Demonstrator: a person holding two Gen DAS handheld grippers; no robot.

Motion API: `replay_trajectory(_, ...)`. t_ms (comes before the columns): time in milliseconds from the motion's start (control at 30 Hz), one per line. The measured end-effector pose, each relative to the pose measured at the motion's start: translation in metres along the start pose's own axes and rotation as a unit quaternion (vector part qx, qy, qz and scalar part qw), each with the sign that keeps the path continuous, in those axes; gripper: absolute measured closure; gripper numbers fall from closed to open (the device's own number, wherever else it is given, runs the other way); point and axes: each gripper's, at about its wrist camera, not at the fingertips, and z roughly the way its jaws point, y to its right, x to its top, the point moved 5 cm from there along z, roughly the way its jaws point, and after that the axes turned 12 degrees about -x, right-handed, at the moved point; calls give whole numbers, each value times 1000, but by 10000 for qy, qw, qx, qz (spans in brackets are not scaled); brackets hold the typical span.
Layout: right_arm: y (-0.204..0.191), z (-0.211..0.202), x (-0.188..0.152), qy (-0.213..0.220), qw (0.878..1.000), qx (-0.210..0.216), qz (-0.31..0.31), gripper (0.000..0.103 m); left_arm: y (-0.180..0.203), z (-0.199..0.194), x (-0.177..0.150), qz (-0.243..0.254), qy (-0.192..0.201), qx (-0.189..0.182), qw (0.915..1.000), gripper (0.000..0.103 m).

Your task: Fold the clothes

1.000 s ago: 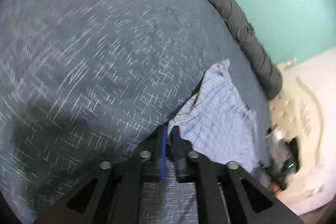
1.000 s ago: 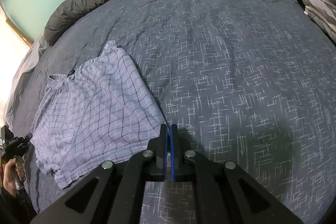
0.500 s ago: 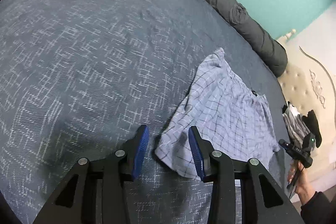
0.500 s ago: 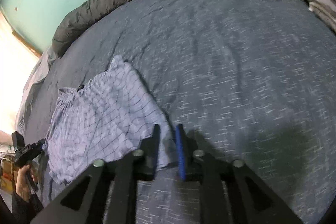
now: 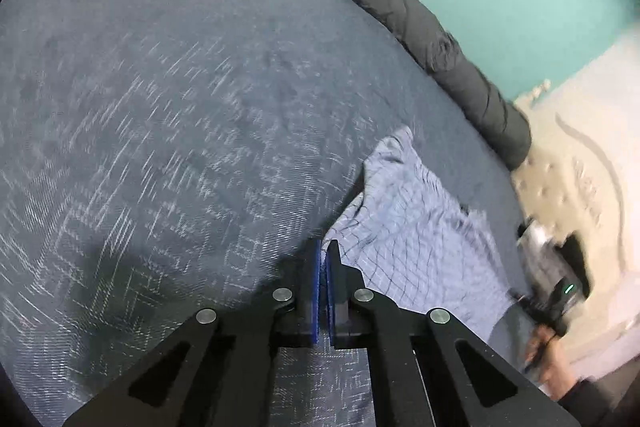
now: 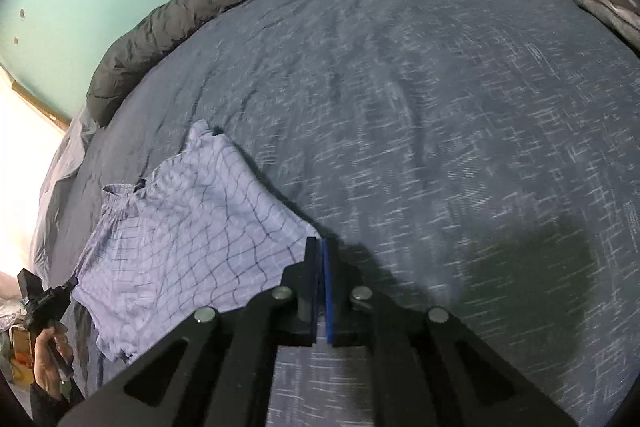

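Shorts [image 6: 188,227] of pale blue checked cotton lie flat on the dark blue patterned bedspread [image 6: 440,107], at nine o'clock from the right claw [image 6: 319,247]. Both the right and the left claw [image 5: 323,251] are closed, each pinching one corner of the shorts.

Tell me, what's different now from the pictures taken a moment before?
Half a second ago both sets of jaws stood apart around corners of the checked shorts. Now the left gripper and the right gripper have each snapped shut, and each seems to pinch a corner of the cloth. The shorts lie much as before on the blue bedspread, with the grey bolster still along its edge.
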Motion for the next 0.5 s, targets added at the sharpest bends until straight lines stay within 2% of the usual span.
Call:
replay_trajectory(133, 2, 12, 2, -169, 9998, -23, 43, 101, -29, 8, -10, -801, -57, -208, 9966, 101)
replay_trajectory(200, 1, 18, 4, -209, 9997, 35, 104, 101, -37, 10, -13, -1037, -26, -279, 9942, 101)
replay_trajectory(367, -5, 22, 7, -226, 9996, 194, -2, 100, -21, 13, -10, -433, -205, 119, 9988, 97)
replay_trajectory(467, -3, 19, 13, -189, 9997, 131, -34, 99, -16, 11, -8, -357, -190, 304, 9987, 89)
replay_trajectory(500, -3, 17, 14, -179, 9998, 105, -34, 98, -14, 8, -6, -322, -162, 390, 9986, 79)
